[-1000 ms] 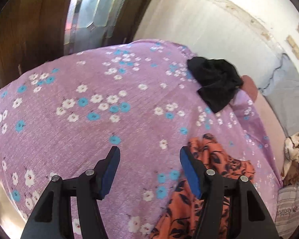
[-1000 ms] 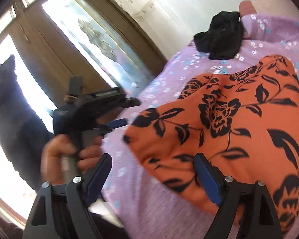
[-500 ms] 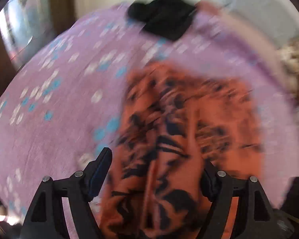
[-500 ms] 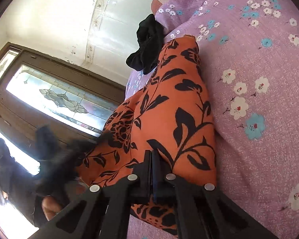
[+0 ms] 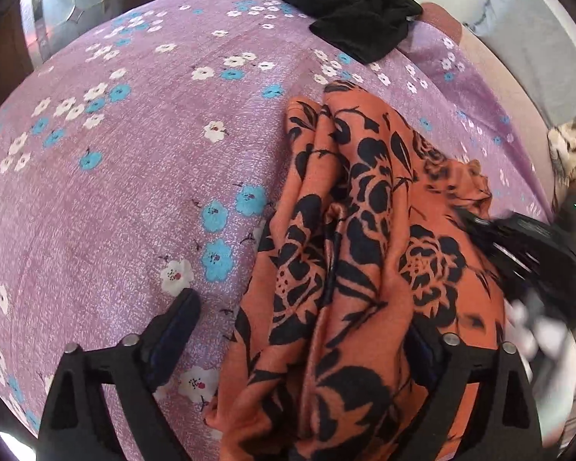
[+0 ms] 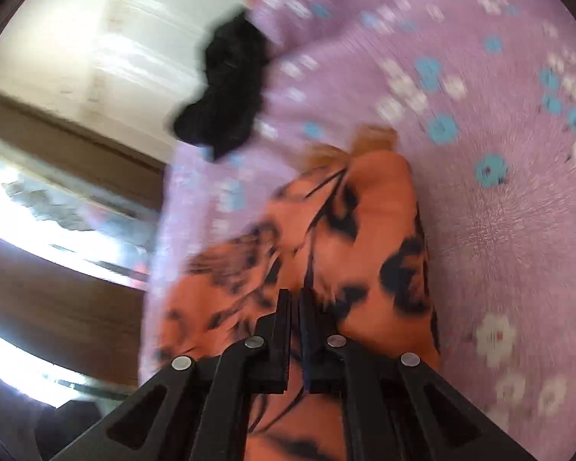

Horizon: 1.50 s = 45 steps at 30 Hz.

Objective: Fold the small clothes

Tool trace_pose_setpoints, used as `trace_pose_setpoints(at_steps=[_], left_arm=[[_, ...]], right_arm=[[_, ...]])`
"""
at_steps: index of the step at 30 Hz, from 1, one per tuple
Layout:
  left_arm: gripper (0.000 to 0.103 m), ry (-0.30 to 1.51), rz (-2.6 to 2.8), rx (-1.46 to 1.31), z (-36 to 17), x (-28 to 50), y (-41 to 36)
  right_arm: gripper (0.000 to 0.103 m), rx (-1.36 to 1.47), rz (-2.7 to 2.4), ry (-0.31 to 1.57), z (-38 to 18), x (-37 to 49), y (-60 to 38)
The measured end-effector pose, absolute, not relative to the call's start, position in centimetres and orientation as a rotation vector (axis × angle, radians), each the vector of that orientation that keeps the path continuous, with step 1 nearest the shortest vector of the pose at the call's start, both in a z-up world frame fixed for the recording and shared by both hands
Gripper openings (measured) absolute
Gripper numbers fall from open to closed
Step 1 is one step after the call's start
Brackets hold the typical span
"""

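Under both your grippers lies the purple bedsheet printed with white and blue flowers (image 5: 142, 176), filling most of each view. On it, bunched into long lengthwise folds, is the orange garment with a black rose and leaf print (image 5: 349, 253); it lies on the right half of the left wrist view and reaches the bottom edge of that picture. Beyond it, near the far edge of the sheet and well apart from it, sits a crumpled black garment (image 5: 357, 11).

Your left gripper (image 5: 307, 330) has its jaws opening, and they stand wide. The orange cloth lies between them, heaped against the right-hand finger and covering its pad, while the blue pad of the left-hand finger (image 5: 176, 322) stands clear over bare sheet. You have no hold on the cloth with this gripper.

Your right gripper (image 6: 295, 299) has its jaws drawn together, with only a thin slit between them. Its tips sit against a fold of the orange garment (image 6: 368, 238), but the picture is blurred, so you cannot tell whether cloth is pinched there. In the left wrist view that gripper is a dark smear at the right edge (image 5: 533, 253).
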<state>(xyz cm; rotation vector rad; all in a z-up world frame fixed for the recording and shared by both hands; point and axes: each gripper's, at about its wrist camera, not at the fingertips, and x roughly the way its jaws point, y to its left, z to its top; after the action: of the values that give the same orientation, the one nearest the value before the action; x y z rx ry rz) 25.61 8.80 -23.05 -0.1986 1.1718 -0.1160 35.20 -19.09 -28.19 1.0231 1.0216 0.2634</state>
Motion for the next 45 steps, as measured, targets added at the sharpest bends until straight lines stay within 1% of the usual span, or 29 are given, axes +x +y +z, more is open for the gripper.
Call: trace_pose_setpoints(at_steps=[2,4,5,10,12,15,17,19,20,22,23,27,31,34,37,40,42,45], left_arm=[[0.103,1.14,-0.073,-0.158,-23.0,25.3,8.4],[0.103,1.127,-0.067,-0.15,-23.0,25.0,8.4],[0.103,1.127,-0.066,-0.152,-22.9,25.0,8.5],[0.103,1.109,-0.059,-0.136,-22.7,24.7,8.3],[0.103,1.103,-0.059,-0.129,-22.6,24.5,8.4],[0.103,1.088,-0.044,-0.1,-22.4,24.6,8.0],[0.103,1.076,-0.031,-0.08,-22.4,24.6,7.9],[0.103,1.076,-0.035,-0.081,-22.3,24.6,8.0],[0.103,1.075,-0.036,-0.08,-22.3,24.6,7.9],[0.103,1.067,-0.03,-0.065,-22.2,24.5,7.8],[0.103,1.063,-0.027,-0.058,-22.2,24.4,7.7],[0.103,1.051,-0.018,-0.041,-22.0,24.1,7.4],[0.103,1.04,-0.009,-0.028,-21.8,23.8,7.1],[0.103,1.029,0.001,-0.014,-21.6,23.2,6.9],[0.103,1.022,0.01,-0.002,-21.6,23.3,6.9],[0.103,1.018,0.016,0.012,-21.6,23.4,6.8],[0.103,1.01,0.022,0.022,-21.7,23.5,6.6],[0.103,0.998,0.027,0.038,-21.6,23.4,6.4]], right_arm=[[0.0,1.145,0.29,0.988,-29.2,35.2,-20.1],[0.001,1.067,0.292,0.987,-27.7,35.2,-19.7],[0.008,1.026,0.306,0.975,-26.7,35.4,-19.2],[0.008,0.905,0.462,0.945,-22.6,38.3,-14.6],[0.008,0.773,0.494,0.977,-21.4,39.6,-11.6],[0.009,0.593,0.516,1.123,-22.4,41.7,-7.0],[0.006,0.624,0.54,1.144,-23.0,42.8,-7.0],[0.005,0.7,0.546,1.169,-23.3,43.2,-7.8],[0.005,0.691,0.539,1.161,-22.9,42.9,-8.1],[0.006,0.614,0.518,1.11,-21.4,41.6,-8.3],[0.008,0.605,0.519,1.087,-20.8,40.5,-8.6],[0.008,0.631,0.561,0.984,-18.4,35.5,-11.1],[0.008,0.537,0.521,0.927,-16.1,30.7,-12.6],[0.008,0.461,0.47,0.92,-15.3,26.2,-14.3],[0.008,0.382,0.428,0.936,-16.0,22.8,-14.8],[0.008,0.352,0.408,1.031,-19.0,20.6,-14.5],[0.009,0.395,0.423,0.957,-19.9,19.5,-15.1],[0.008,0.458,0.435,0.945,-20.4,19.3,-16.0]])
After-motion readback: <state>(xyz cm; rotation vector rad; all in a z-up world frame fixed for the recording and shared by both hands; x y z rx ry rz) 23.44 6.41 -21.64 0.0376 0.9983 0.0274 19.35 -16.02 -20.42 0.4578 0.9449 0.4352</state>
